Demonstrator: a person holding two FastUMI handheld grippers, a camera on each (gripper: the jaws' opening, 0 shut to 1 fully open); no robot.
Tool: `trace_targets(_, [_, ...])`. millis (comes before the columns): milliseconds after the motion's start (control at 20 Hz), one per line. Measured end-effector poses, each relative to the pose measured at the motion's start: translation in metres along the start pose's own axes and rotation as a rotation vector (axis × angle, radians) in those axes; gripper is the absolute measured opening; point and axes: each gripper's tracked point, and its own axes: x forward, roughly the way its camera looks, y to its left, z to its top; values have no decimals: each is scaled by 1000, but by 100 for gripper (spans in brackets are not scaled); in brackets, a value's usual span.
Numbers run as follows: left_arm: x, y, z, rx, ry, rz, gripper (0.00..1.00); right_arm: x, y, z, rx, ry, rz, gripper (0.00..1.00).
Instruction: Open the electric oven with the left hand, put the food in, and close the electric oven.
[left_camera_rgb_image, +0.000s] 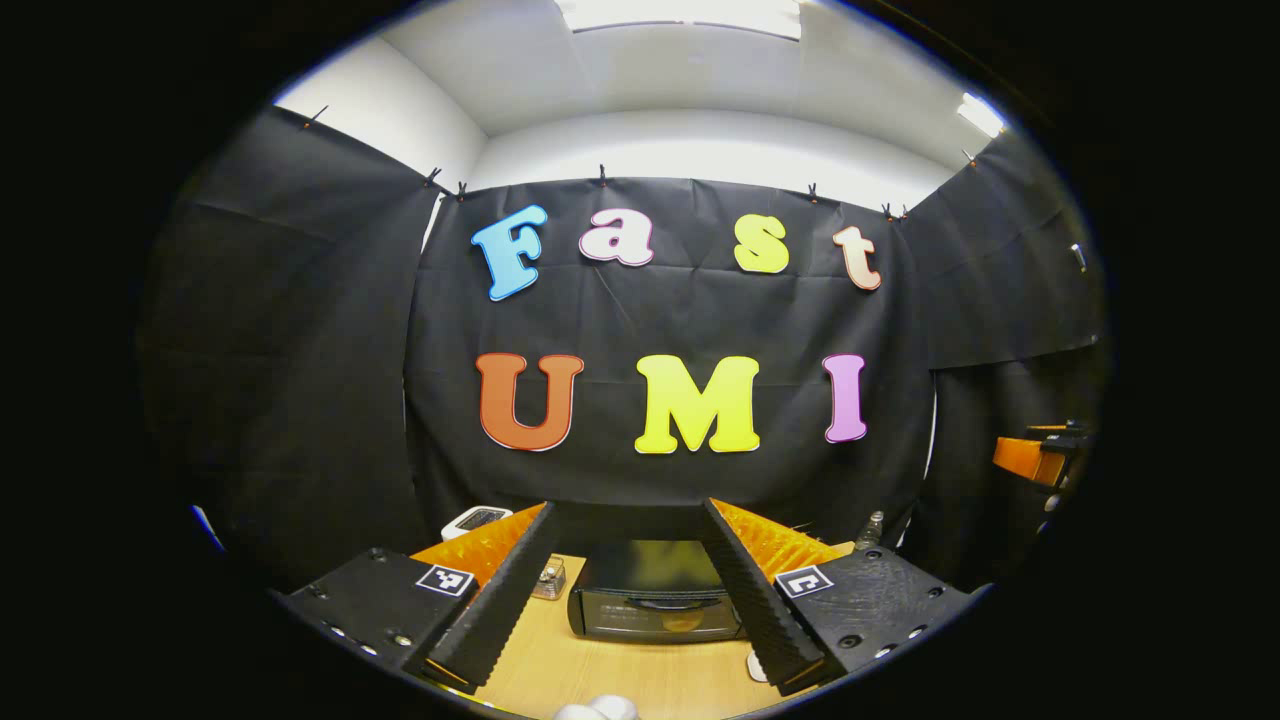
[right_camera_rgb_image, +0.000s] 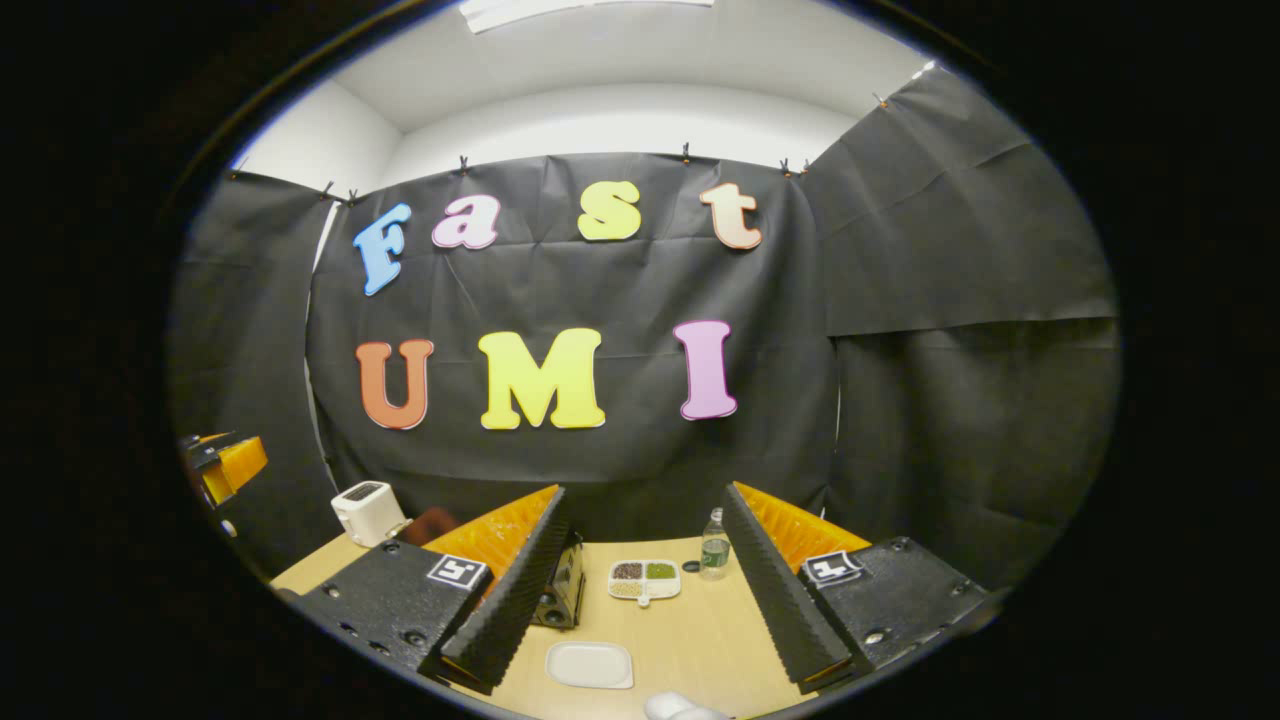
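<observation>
The black electric oven (left_camera_rgb_image: 655, 592) stands on the wooden table (left_camera_rgb_image: 600, 670), its glass door closed and facing me. It shows between the spread fingers of my left gripper (left_camera_rgb_image: 628, 508), which is open, empty and well short of it. In the right gripper view the oven's side (right_camera_rgb_image: 566, 585) peeks out past one finger. My right gripper (right_camera_rgb_image: 645, 490) is open and holds nothing. A white rounded lump, perhaps the food (right_camera_rgb_image: 680, 708), lies at the near table edge, and shows in the left gripper view as the same white lump (left_camera_rgb_image: 600, 708). An empty white plate (right_camera_rgb_image: 590, 664) lies just beyond it.
A white divided dish (right_camera_rgb_image: 645, 578) with dark and green fillings and a small water bottle (right_camera_rgb_image: 714, 545) stand behind the plate. A white toaster (right_camera_rgb_image: 365, 510) sits at the far left, and a small glass jar (left_camera_rgb_image: 550, 578) is left of the oven. Black cloth walls close the booth.
</observation>
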Motion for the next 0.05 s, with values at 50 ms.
trace_targets(50, [-2, 1, 4, 14, -7, -1, 100, -2, 2, 3, 9, -10, 4, 97])
